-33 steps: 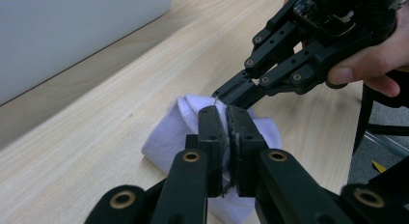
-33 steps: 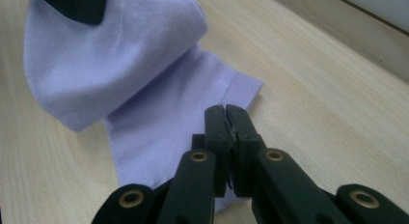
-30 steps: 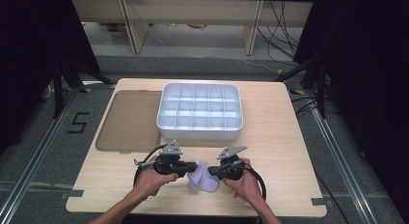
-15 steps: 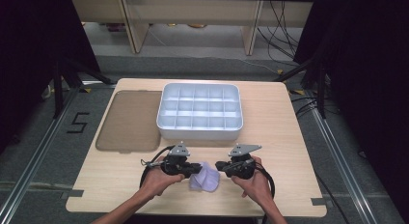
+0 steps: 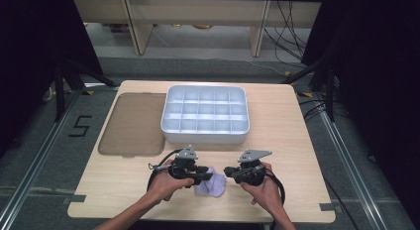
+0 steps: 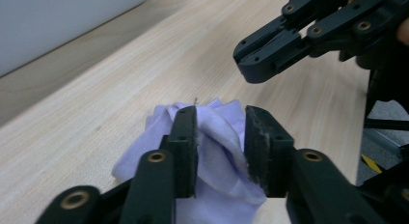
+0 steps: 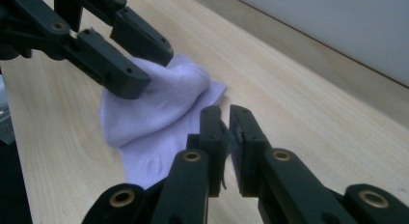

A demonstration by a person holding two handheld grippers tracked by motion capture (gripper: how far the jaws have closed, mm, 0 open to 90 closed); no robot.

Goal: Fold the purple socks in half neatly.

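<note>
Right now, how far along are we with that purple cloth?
Done so far: the lavender cloth is bunched at the table's front edge. In hand: the left gripper pinches a raised fold, while the right gripper sits nearly closed beside the cloth, off it. Left, probably: getting it into the white divided tray, whose cells look empty.

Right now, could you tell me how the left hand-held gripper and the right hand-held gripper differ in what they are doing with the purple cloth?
The left hand-held gripper has a fold of the purple cloth between its jaws; the right hand-held gripper holds no cloth. The left one's jaws stand apart around the fabric, while the right one's jaws are almost together, a narrow gap between them. The left sits over the cloth; the right sits beside its edge. Both are black, two-jawed and low over the wooden table.
</note>
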